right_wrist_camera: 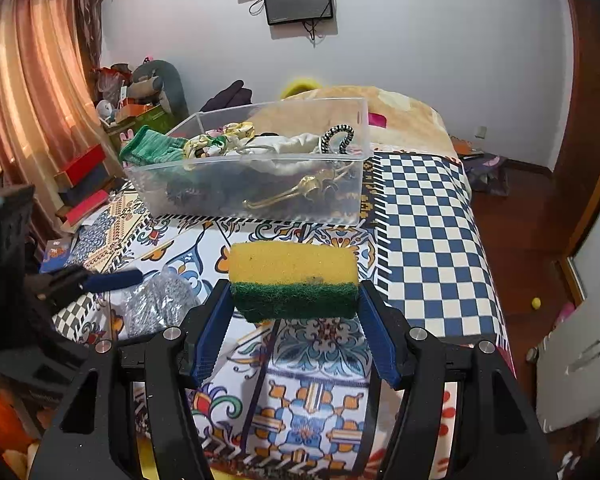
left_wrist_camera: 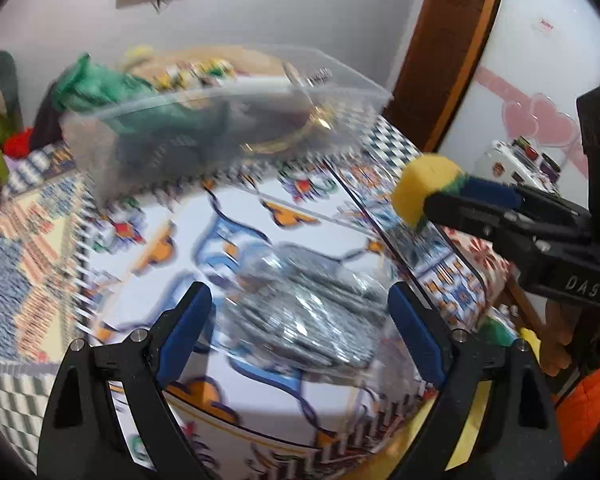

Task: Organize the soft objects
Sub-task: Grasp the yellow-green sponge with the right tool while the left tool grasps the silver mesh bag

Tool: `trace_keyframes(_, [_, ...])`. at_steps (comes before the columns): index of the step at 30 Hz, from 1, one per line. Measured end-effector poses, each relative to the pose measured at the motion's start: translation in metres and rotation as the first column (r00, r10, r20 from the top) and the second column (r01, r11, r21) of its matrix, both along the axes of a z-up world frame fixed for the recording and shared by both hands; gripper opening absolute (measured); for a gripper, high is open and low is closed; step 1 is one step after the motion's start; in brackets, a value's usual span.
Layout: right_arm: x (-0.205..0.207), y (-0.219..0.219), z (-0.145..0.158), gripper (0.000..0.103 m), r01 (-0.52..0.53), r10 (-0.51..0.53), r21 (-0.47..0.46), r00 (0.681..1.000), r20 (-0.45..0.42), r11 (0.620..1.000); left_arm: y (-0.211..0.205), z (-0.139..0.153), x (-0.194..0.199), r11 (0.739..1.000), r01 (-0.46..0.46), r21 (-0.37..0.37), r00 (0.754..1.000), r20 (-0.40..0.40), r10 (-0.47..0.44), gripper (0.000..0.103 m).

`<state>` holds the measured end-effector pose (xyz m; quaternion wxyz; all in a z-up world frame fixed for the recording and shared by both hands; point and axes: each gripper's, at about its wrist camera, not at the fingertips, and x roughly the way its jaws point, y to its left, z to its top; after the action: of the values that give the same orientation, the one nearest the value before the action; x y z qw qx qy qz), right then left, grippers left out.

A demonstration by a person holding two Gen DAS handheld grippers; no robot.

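Sponge, yellow foam block with a dark green scouring layer [right_wrist_camera: 294, 280], sits clamped between the blue pads of the right claw [right_wrist_camera: 296, 312], lifted above the patterned cloth covering the counter [right_wrist_camera: 424, 236]. Green layer faces down, yellow up; pads press on its two short ends, and the sponge sits at the very fingertips. From the left wrist view the same sponge [left_wrist_camera: 426, 192] shows at the right edge, held off the surface.

Left claw [left_wrist_camera: 300, 324] spread wide, gripping nothing. A silvery steel-wool scourer [left_wrist_camera: 304, 312] lies on the cloth between its fingers; view is motion-blurred, so contact with either pad cannot be told.

Clear plastic rectangular bin [right_wrist_camera: 356, 128] stands on the cloth beyond the sponge, well apart from it. It holds a green knitted cloth [right_wrist_camera: 150, 148], hair ties, and other small items.
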<state>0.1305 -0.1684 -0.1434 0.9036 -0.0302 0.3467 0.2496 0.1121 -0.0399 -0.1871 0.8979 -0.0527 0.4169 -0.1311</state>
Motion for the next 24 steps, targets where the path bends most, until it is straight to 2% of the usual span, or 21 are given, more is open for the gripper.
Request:
trace_keyframes(1, [-0.001, 0.001, 0.001, 0.059, 0.000, 0.000, 0.001, 1.000, 0.001, 1.000, -0.002, -0.004, 0.000, 1.000, 0.002, -0.012, 1.000, -0.013, -0.003, 0.090])
trace_keyframes(4, [-0.003, 0.000, 0.002, 0.059, 0.002, -0.002, 0.006, 1.000, 0.007, 1.000, -0.006, -0.004, -0.005, 1.000, -0.007, 0.029, 1.000, 0.021, 0.006, 0.090])
trace_keyframes(6, [-0.004, -0.002, 0.003, 0.059, 0.003, -0.003, 0.012, 1.000, 0.008, 1.000, -0.007, -0.004, -0.006, 0.999, -0.007, 0.035, 1.000, 0.031, 0.005, 0.083])
trace_keyframes(8, [-0.004, -0.002, 0.003, 0.059, 0.005, -0.005, 0.017, 1.000, 0.010, 1.000, -0.011, -0.005, -0.007, 0.998, -0.012, 0.063, 0.999, 0.049, 0.009, 0.071])
trace_keyframes(10, [-0.005, -0.003, 0.004, 0.059, 0.006, -0.006, 0.021, 1.000, 0.011, 1.000, -0.011, -0.004, -0.007, 0.998, -0.010, 0.057, 0.998, 0.056, 0.007, 0.063])
trace_keyframes(14, [-0.005, -0.002, 0.006, 0.059, 0.007, -0.008, 0.022, 1.000, 0.017, 1.000, -0.004, 0.000, -0.005, 0.997, -0.032, 0.074, 0.997, 0.078, 0.027, 0.054])
trace_keyframes(18, [-0.002, 0.001, 0.010, 0.059, 0.005, -0.005, 0.021, 1.000, 0.026, 1.000, 0.006, 0.011, -0.006, 0.997, -0.048, 0.068, 0.995, 0.096, 0.041, 0.051])
trace_keyframes(24, [0.006, 0.006, 0.026, 0.059, 0.000, -0.001, 0.025, 0.998, 0.068, 1.000, 0.020, 0.042, 0.004, 0.995, -0.083, 0.046, 0.983, 0.169, 0.074, 0.051])
